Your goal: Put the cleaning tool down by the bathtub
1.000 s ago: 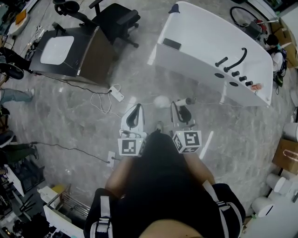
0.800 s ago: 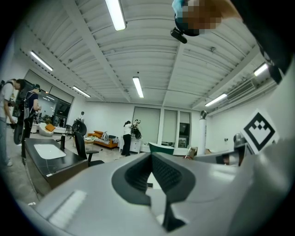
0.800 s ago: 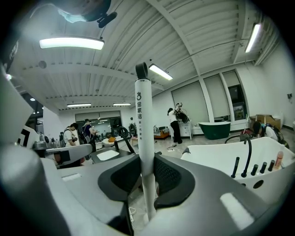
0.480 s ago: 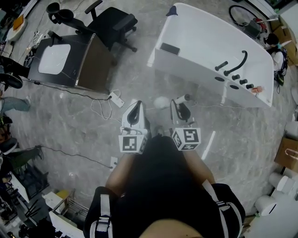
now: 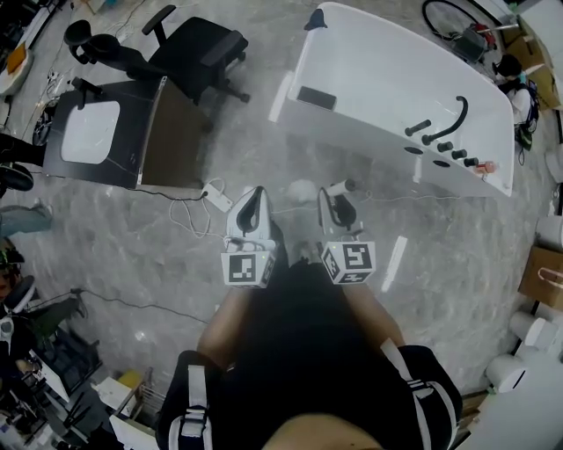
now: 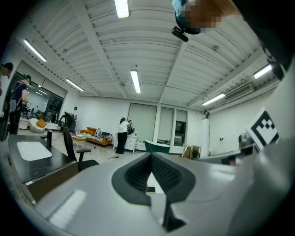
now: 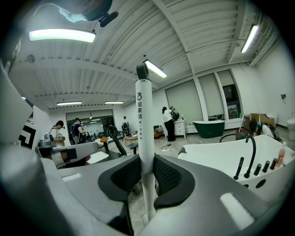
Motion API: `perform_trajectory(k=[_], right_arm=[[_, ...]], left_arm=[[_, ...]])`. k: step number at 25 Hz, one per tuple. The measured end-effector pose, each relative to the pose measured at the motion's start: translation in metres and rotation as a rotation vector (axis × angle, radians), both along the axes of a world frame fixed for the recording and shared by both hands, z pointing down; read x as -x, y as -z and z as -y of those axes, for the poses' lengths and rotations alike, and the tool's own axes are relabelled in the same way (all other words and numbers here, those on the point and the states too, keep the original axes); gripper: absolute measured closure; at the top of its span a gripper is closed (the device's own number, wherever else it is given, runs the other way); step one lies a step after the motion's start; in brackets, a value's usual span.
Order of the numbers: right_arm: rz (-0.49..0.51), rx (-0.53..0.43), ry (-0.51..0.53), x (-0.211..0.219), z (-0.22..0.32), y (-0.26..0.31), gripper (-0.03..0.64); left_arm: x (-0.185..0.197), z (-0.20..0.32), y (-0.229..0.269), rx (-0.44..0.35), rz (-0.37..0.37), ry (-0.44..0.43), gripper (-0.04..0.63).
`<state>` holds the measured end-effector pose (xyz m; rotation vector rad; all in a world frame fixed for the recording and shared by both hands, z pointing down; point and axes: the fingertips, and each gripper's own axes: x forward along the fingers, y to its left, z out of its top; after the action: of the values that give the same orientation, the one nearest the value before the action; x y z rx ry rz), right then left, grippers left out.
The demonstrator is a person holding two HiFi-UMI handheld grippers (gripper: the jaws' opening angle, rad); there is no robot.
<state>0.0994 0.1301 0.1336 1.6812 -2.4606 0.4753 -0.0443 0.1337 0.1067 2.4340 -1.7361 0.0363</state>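
Note:
The white bathtub with black taps stands on the grey floor ahead and to the right. In the right gripper view the bathtub lies right of the jaws. My right gripper is shut on the cleaning tool's white handle, which stands upright between the ribbed pads. A pale round blur, perhaps the tool's head, shows between the two grippers. My left gripper is level with the right one. Its tips meet with nothing held.
A black office chair and a dark desk with a white top stand to the left. A power strip with cable lies on the floor near the left gripper. A bicycle and people are behind the tub.
The person has stepped forward: both grippers and the tool are slightly nearer the bathtub, and the desk and chair have slid left. The right grip on the handle is unchanged.

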Motion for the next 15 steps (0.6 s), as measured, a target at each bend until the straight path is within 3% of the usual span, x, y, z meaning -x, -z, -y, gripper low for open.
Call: perform_trajectory(k=[15], right_arm=[[-0.003,0.047,-0.007,0.025,0.064,-0.034,0.523]], left_arm=[[0.021,0.065,-0.033,0.055,0.000,-0.008,0.588]])
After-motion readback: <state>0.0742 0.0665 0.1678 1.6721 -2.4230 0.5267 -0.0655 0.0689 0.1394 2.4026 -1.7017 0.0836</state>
